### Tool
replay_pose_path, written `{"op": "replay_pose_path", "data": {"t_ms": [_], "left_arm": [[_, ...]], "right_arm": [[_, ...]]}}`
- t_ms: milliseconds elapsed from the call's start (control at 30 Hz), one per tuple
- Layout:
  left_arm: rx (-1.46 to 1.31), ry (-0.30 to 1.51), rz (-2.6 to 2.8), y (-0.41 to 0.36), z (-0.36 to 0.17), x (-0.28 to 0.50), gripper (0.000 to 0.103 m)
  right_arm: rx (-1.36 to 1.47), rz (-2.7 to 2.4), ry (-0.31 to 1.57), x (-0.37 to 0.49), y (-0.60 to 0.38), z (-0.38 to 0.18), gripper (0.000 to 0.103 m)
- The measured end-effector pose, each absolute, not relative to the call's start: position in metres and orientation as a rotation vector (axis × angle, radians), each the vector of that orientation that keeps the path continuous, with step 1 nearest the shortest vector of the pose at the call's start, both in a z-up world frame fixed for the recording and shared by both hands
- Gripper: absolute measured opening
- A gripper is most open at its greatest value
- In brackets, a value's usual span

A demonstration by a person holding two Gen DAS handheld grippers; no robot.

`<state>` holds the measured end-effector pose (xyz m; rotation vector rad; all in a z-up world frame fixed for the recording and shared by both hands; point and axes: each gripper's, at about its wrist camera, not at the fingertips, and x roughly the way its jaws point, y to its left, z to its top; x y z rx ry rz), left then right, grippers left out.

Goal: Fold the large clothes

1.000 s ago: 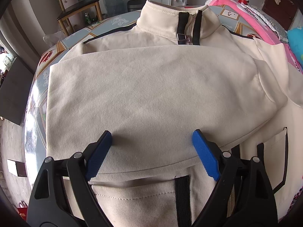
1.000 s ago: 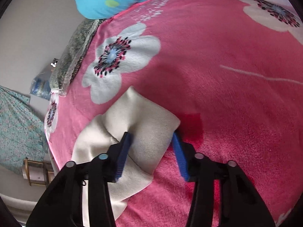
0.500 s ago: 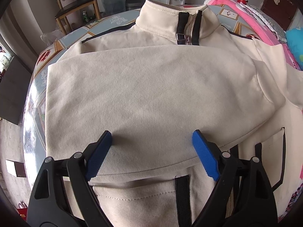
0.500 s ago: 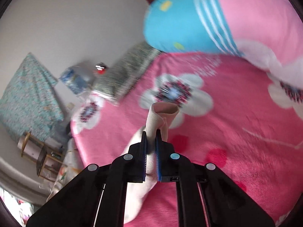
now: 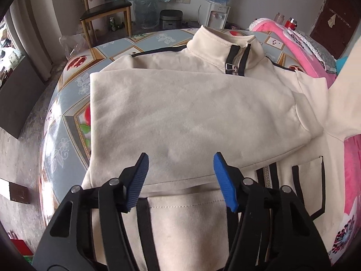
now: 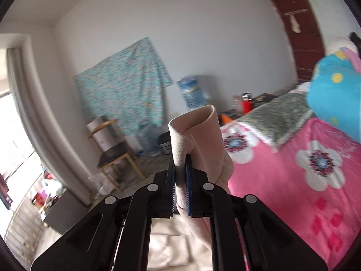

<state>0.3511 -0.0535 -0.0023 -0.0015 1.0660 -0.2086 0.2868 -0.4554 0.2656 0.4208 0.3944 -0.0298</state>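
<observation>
Jaws: right gripper (image 6: 179, 169) clamped on sleeve cuff (image 6: 194, 133), now lifted off pink blanket (image 6: 293, 180); left gripper (image 5: 180, 176) just narrowed, empty, over jacket (image 5: 180, 113); second sleeve fold next

The right gripper (image 6: 180, 176) is clamped on the ribbed cuff (image 6: 180, 140) of a cream sleeve (image 6: 209, 144), which curls above the blue pads (image 6: 188, 180). More cream fabric (image 6: 167, 248) lies below. To the right spreads a pink flowered blanket (image 6: 293, 180) with a blue pillow (image 6: 336, 99); behind stand a wooden chair (image 6: 112, 153) and a hanging teal cloth (image 6: 126, 90).
</observation>
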Motion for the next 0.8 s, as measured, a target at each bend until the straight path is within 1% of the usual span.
{"op": "replay_pose_path", "data": {"t_ms": [100, 133, 200, 300, 367, 433, 500, 533, 567, 633, 667, 733, 800], "left_arm": [[-0.026, 1.052, -0.208, -0.037, 0.004, 0.343, 0.044], [-0.036, 1.049, -0.206, -0.031, 0.007, 0.341, 0.039], [-0.06, 1.042, -0.206, -0.017, 0.011, 0.335, 0.034], [-0.086, 1.023, -0.198, 0.001, 0.018, 0.327, 0.03], [-0.099, 1.012, -0.196, 0.013, 0.022, 0.322, 0.028], [-0.106, 1.013, -0.188, 0.023, 0.023, 0.318, 0.028], [-0.116, 1.021, -0.192, 0.03, 0.022, 0.318, 0.028], [-0.125, 1.028, -0.196, 0.033, 0.02, 0.319, 0.028], [-0.138, 1.037, -0.206, 0.035, 0.018, 0.32, 0.028], [-0.173, 1.05, -0.233, 0.037, 0.016, 0.325, 0.028], [-0.195, 1.056, -0.253, 0.036, 0.014, 0.328, 0.028], [-0.24, 1.067, -0.292, 0.032, 0.011, 0.337, 0.028], [-0.272, 1.082, -0.317, 0.024, 0.007, 0.35, 0.028]], "right_arm": [[0.411, 0.078, 0.437, 0.307, -0.408, 0.257, 0.008], [0.406, 0.113, 0.457, 0.315, -0.39, 0.25, 0.008], [0.393, 0.181, 0.503, 0.33, -0.352, 0.234, 0.008], [0.35, 0.269, 0.602, 0.351, -0.288, 0.193, 0.008], [0.312, 0.316, 0.692, 0.362, -0.247, 0.156, 0.009], [0.267, 0.362, 0.83, 0.374, -0.205, 0.104, 0.01], [0.214, 0.408, 0.999, 0.385, -0.173, 0.051, 0.022], [0.185, 0.419, 1.072, 0.387, -0.164, 0.028, 0.032], [0.163, 0.407, 1.117, 0.386, -0.16, 0.012, 0.033], [0.182, 0.411, 1.133, 0.378, -0.167, 0.001, 0.035], [0.228, 0.426, 1.12, 0.372, -0.178, 0.003, 0.045], [0.3, 0.429, 1.069, 0.356, -0.204, 0.013, 0.056], [0.321, 0.398, 1.024, 0.336, -0.227, 0.023, 0.057]]}}
